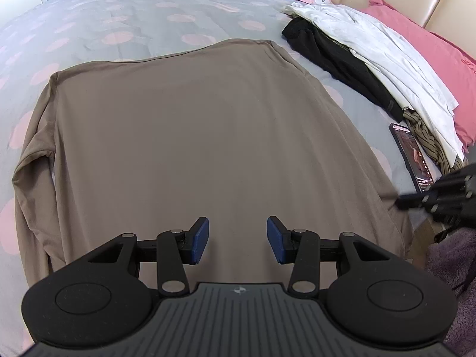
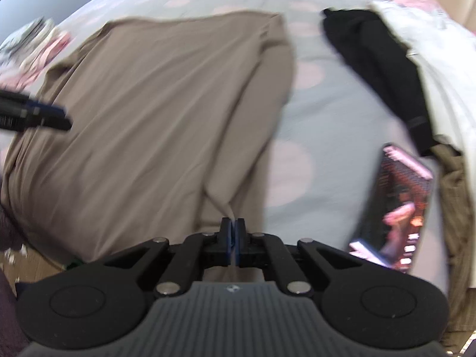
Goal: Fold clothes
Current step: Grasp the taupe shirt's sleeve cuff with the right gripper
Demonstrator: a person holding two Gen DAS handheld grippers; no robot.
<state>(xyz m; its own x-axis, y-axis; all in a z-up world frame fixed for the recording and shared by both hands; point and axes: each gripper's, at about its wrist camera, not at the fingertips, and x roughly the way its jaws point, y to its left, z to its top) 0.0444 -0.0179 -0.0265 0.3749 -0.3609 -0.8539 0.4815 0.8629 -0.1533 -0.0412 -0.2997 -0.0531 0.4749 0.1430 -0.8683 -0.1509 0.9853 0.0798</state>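
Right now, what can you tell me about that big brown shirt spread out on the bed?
The brown shirt is a plain taupe long-sleeved top of thin, soft-looking fabric, lying flat on the dotted grey bedspread with both sleeves running down along its sides. Its body is mostly smooth, with light creases near the right edge. The right tongs are shut on a pinched fold at that edge; the left tongs hang open over its near end, gripping nothing.

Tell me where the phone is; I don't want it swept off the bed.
The phone lies on the bedspread at the right in both views, between the brown shirt and the clothes pile.
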